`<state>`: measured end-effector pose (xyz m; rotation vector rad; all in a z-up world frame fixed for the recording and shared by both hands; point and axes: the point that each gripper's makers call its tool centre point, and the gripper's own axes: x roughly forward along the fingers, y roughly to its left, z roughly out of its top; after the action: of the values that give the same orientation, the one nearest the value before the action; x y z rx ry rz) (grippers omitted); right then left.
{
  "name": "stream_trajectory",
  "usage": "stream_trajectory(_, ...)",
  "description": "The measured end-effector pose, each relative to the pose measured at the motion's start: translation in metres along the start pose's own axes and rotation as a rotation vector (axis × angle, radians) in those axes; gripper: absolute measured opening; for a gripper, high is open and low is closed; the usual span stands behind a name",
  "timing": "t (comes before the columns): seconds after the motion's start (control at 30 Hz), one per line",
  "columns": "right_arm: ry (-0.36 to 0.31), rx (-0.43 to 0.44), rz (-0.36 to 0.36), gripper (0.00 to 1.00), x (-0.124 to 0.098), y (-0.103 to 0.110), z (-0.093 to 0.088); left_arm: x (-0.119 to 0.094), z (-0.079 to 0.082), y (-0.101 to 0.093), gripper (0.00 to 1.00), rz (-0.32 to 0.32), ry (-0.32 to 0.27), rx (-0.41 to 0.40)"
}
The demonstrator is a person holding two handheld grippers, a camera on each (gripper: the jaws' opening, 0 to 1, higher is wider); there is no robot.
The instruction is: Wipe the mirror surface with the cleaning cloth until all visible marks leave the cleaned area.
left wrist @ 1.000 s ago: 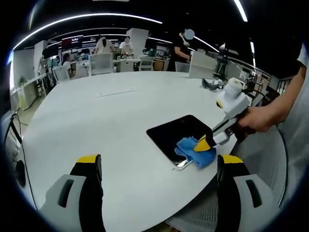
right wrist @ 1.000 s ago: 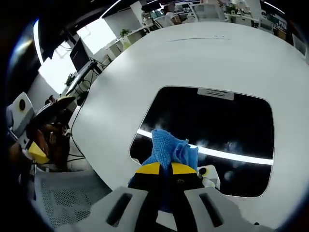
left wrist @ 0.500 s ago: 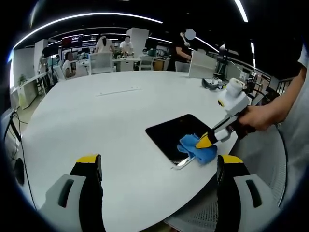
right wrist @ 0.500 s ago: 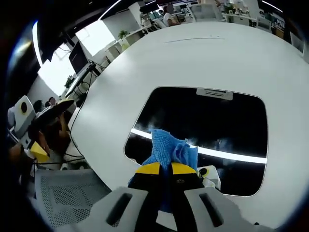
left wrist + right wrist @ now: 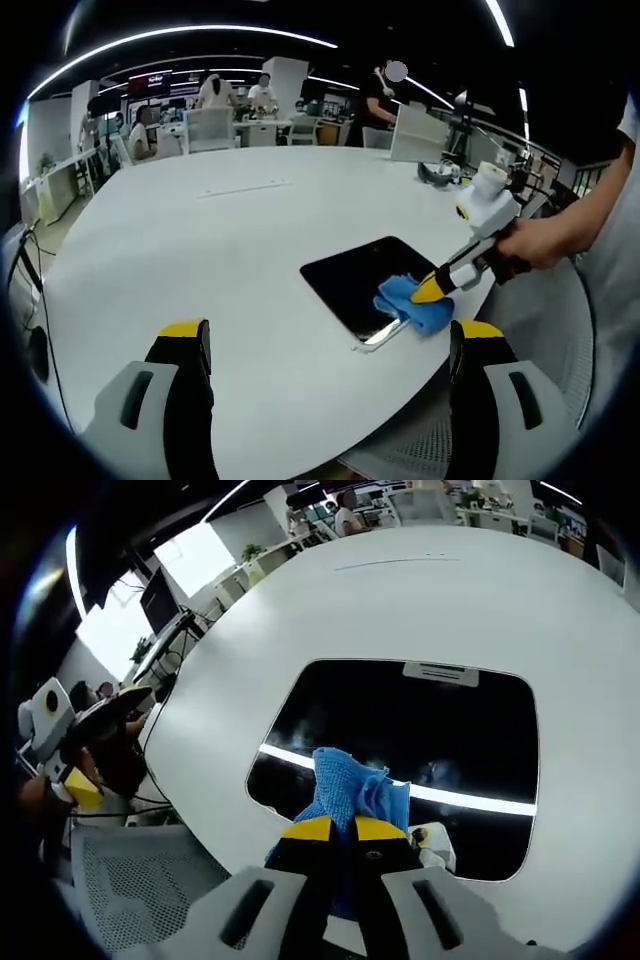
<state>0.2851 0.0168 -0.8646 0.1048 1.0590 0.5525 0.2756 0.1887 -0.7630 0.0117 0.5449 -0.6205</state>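
A dark rectangular mirror (image 5: pixel 360 285) (image 5: pixel 400 740) lies flat near the edge of the round white table (image 5: pixel 220 260). A blue cleaning cloth (image 5: pixel 412 303) (image 5: pixel 352 790) rests on the mirror's near corner, and my right gripper (image 5: pixel 428 291) (image 5: pixel 344 830) is shut on it, held by a hand coming in from the right of the left gripper view. Faint smudges and a bright strip-light reflection show on the glass in the right gripper view. My left gripper (image 5: pixel 330 345) hovers over the table with its jaws wide open and nothing between them, well short of the mirror.
The table edge (image 5: pixel 420 400) runs close past the mirror, with a mesh chair (image 5: pixel 140 890) below it. Office desks, chairs and several people (image 5: pixel 262 95) stand beyond the table's far side. A small dark object (image 5: pixel 435 174) lies at the far right of the table.
The right gripper has slid the blue cloth a little along the mirror's near edge, toward the table rim. The left gripper has held still.
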Motion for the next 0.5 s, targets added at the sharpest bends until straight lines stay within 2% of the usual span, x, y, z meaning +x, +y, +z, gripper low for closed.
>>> stream_trajectory(0.23,0.009,0.004,0.002,0.00,0.001,0.000,0.001,0.002,-0.001,-0.002,0.99,-0.004,0.003,-0.005)
stream_trajectory(0.5,-0.001,0.022,-0.004,0.00,0.008,-0.005,0.011,0.004,-0.003,-0.003,0.99,-0.011,0.013,0.000)
